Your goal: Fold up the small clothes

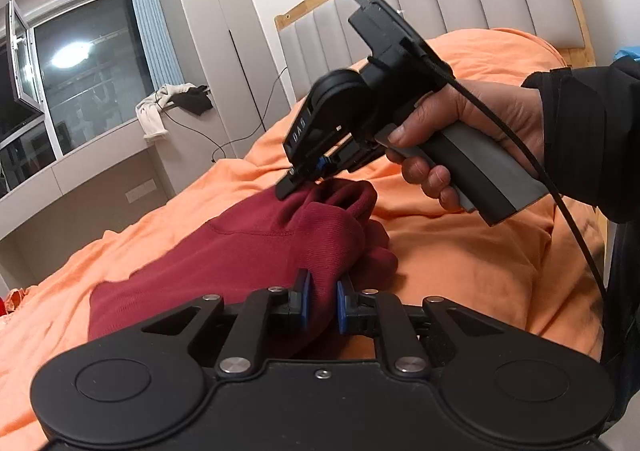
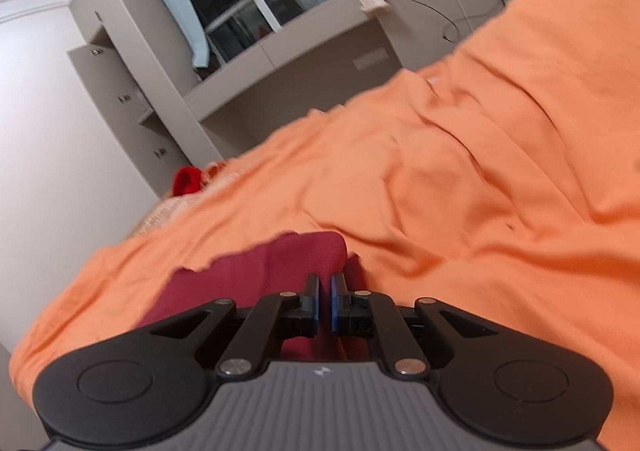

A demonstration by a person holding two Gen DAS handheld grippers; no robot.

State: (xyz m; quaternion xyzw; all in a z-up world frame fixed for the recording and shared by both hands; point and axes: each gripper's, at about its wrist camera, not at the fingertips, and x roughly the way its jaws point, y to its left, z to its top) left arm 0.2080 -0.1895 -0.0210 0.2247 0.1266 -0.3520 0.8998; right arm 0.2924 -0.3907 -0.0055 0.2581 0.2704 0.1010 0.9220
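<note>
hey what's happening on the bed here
A person holds a pair of tongs in each hand over an orange bedspread and is working on a dark red garment lying on it. The left tongs are shut on a bunched edge of the garment nearest the camera. The right tongs, held in the person's hand, are shut on another raised fold of the garment farther up. It is gripped at two points and is not yet folded flat.
</note>
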